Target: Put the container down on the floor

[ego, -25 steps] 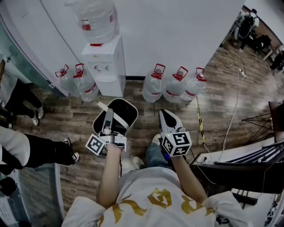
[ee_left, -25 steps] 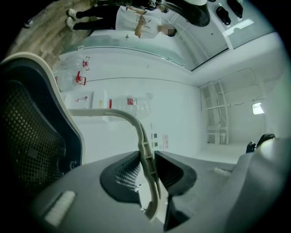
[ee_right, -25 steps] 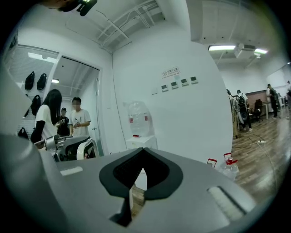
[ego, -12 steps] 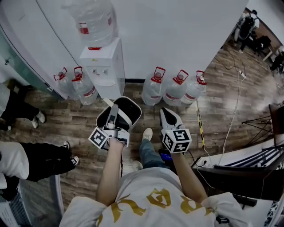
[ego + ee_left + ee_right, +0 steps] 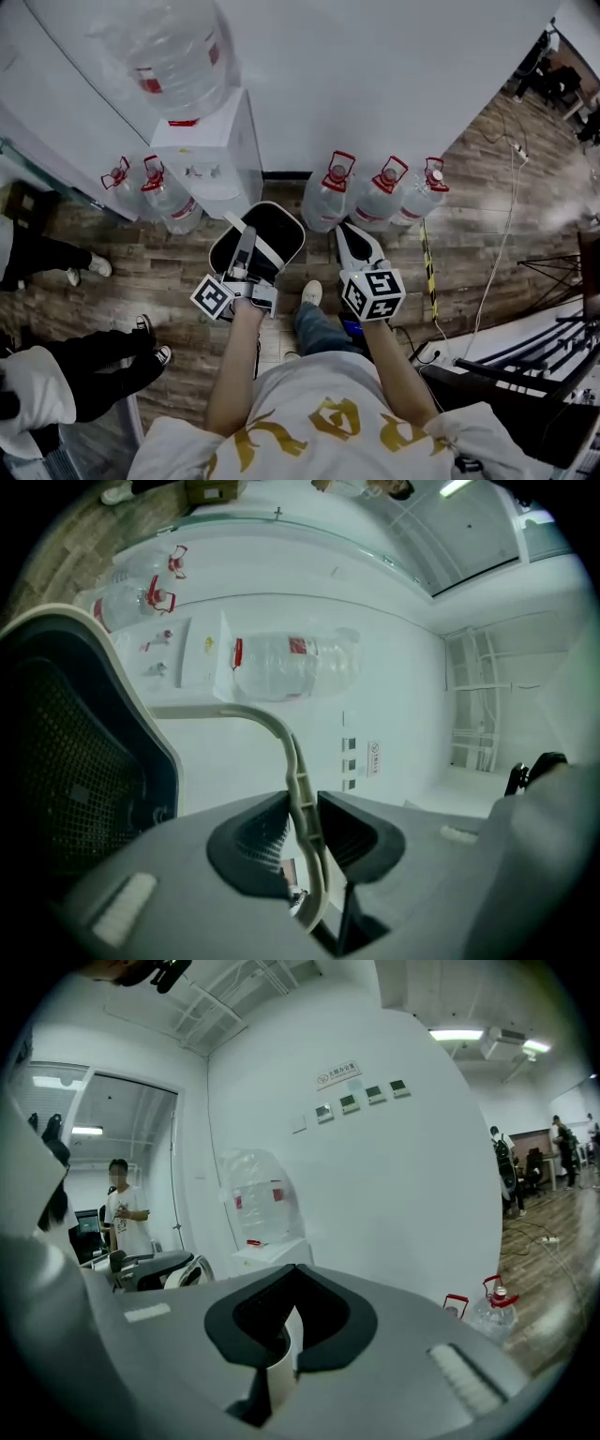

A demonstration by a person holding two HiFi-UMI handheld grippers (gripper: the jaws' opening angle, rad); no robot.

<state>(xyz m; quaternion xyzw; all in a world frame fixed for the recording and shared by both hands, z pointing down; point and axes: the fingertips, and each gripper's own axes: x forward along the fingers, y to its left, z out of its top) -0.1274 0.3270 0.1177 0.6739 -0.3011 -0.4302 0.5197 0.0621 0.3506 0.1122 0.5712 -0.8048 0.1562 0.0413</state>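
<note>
Water dispenser [image 5: 211, 155] and jugs [image 5: 380, 192] stand just behind container [image 5: 274, 228], frame centre. Left gripper [image 5: 246, 242] clamps its handle [image 5: 298, 780]. Right gripper [image 5: 354, 246] sits beside it, jaws pressed together, empty.

The container [image 5: 281, 234] looked like dark plastic with a fine mesh wall and smooth pale rim; its handle [image 5: 302, 789] was pale, ribbed, matt plastic; the floor [image 5: 169, 272] was grained wood plank; the water bottles [image 5: 326, 202] were clear, glossy plastic; the wall [image 5: 375, 75] was matt white.
</note>
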